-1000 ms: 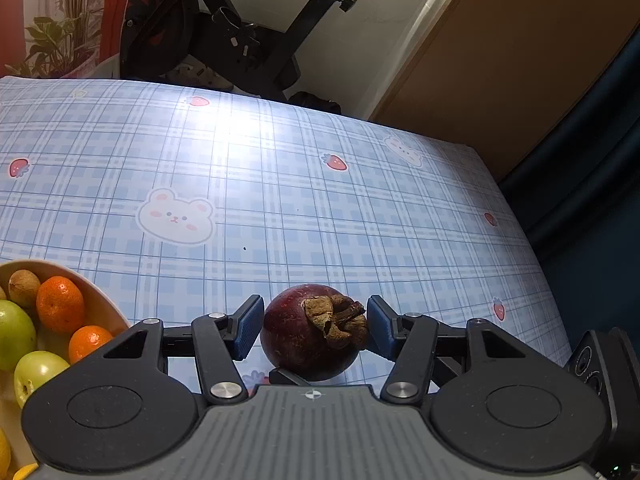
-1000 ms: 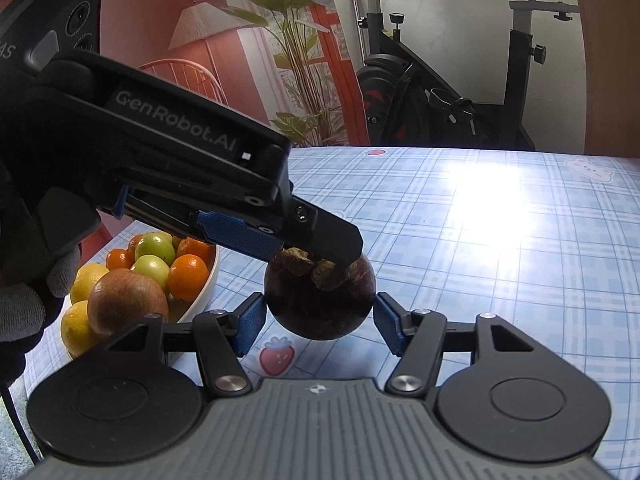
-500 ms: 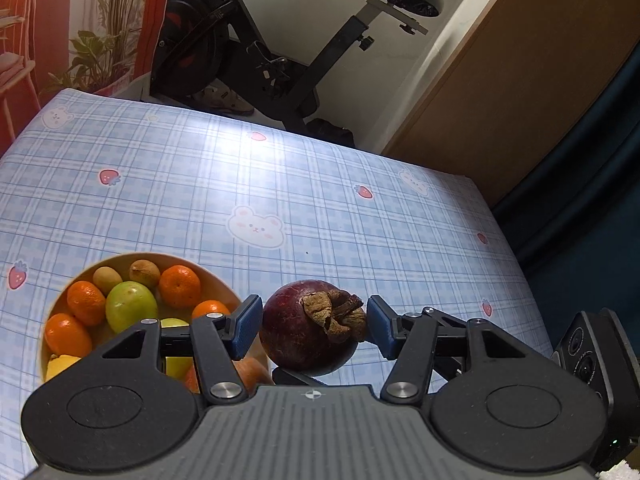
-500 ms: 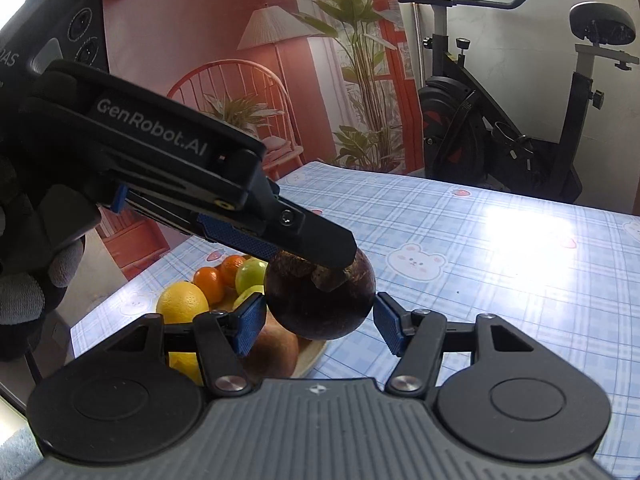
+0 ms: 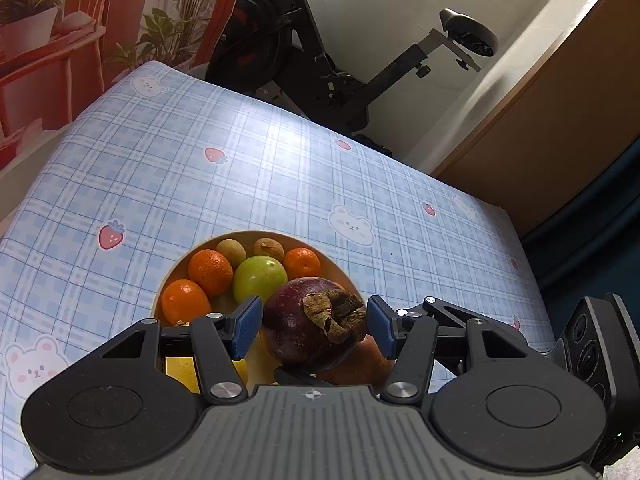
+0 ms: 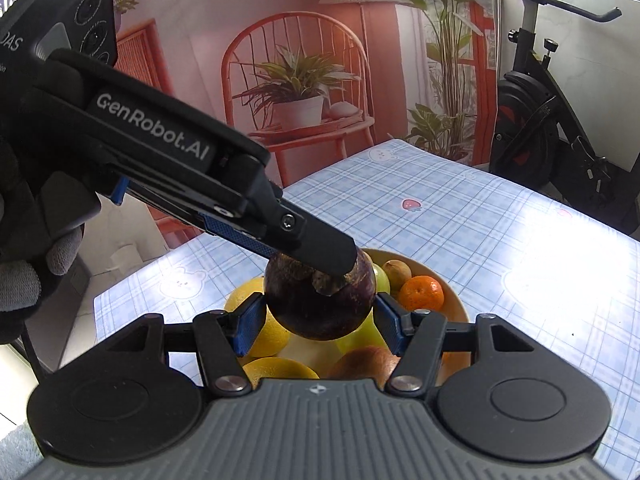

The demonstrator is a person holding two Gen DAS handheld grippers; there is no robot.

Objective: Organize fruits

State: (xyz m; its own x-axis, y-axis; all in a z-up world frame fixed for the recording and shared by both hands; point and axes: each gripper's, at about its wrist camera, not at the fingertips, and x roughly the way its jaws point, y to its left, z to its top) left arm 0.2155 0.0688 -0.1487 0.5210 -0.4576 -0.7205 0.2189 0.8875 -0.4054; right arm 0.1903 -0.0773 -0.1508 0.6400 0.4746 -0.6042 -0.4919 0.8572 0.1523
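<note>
Both claws have carried the mangosteen (image 5: 310, 330) over the fruit bowl (image 5: 340, 270). The checked table (image 5: 240, 184) lies bare beyond the rim. The left gripper (image 5: 312, 326) and right gripper (image 6: 318, 322) both squeeze it.

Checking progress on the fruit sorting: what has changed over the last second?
Both tools carried the mangosteen across the table to above the fruit bowl, which was off at the left edge before. Unchanged: the left tool and right tool both still grip it; the bowl's fruit is unmoved.
</note>
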